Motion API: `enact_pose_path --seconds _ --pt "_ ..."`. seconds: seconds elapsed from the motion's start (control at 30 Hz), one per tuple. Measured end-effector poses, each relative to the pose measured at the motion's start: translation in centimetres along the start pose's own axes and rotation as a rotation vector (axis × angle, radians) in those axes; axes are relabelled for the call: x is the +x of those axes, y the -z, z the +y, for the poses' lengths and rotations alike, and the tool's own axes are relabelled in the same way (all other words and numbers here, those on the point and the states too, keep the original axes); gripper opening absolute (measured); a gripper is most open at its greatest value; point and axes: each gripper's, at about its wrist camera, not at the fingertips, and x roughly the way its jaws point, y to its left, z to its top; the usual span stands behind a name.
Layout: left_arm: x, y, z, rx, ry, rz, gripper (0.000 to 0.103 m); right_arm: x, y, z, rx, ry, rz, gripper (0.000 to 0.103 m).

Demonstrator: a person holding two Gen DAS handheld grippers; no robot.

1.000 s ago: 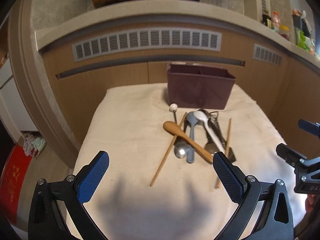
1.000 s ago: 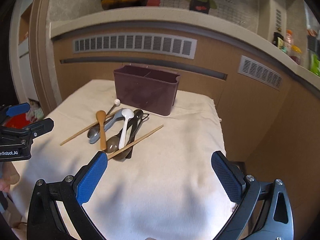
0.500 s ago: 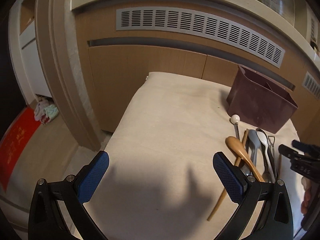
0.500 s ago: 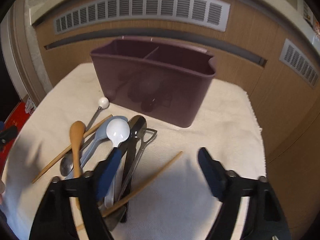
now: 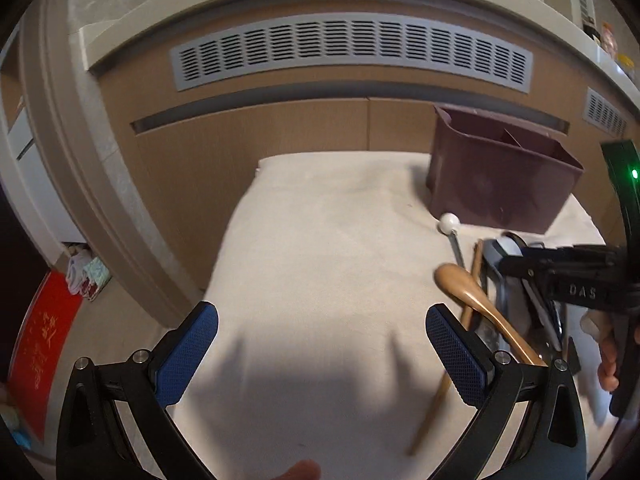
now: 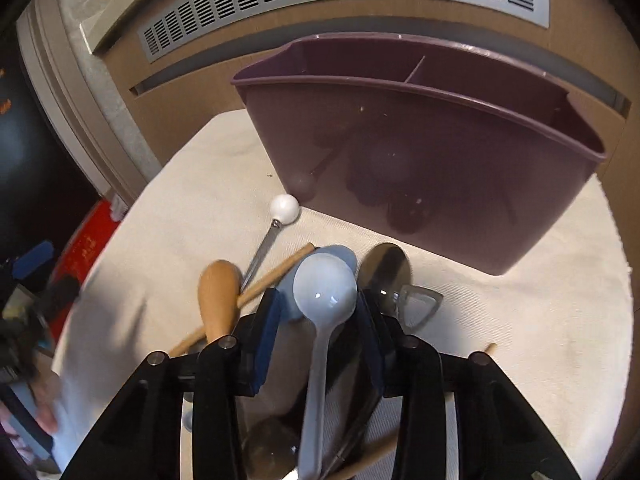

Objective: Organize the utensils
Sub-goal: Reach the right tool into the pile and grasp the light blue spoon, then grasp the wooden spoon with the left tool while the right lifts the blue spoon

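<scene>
A pile of utensils lies on the cloth-covered table (image 6: 500, 340) in front of a purple two-compartment caddy (image 6: 440, 152). My right gripper (image 6: 318, 320) is low over the pile, its blue pads (image 6: 267, 330) partly closed on either side of a white spoon (image 6: 325, 292); a gap remains on each side. Beside it lie a wooden spoon (image 6: 218, 296), a grey-blue spoon, a black spoon (image 6: 384, 268), chopsticks (image 6: 276, 276) and a metal utensil with a white ball end (image 6: 284, 208). My left gripper (image 5: 322, 354) is open and empty over bare cloth, left of the pile (image 5: 472, 300).
The caddy (image 5: 500, 176) stands at the table's far right in the left wrist view. A wooden cabinet wall with grey vents (image 5: 352, 52) rises behind the table. The floor with a red mat (image 5: 36, 356) lies off the left edge.
My right gripper has moved down and forward onto the pile and its fingers have narrowed around the white spoon. My left gripper has swung left, away from the pile, still open.
</scene>
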Motion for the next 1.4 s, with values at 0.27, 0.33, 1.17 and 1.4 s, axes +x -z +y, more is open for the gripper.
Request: enact_pose_path --seconds 0.27,0.33,1.17,1.4 --pt "2.0 -0.5 -4.0 0.004 0.111 0.107 0.103 -3.8 1.9 -2.1 0.002 0.051 -0.029 0.007" --pt "2.4 -1.1 -4.8 -0.035 0.139 0.111 0.103 -4.9 2.6 -3.0 0.019 0.059 -0.034 0.007" --pt "4.5 -2.6 -5.8 0.039 0.275 0.153 0.034 -6.0 3.7 -1.3 -0.128 0.293 -0.091 0.103" --pt "1.8 -2.1 -1.4 0.015 0.237 0.061 0.034 -3.7 0.7 1.0 -0.049 0.147 -0.053 0.073"
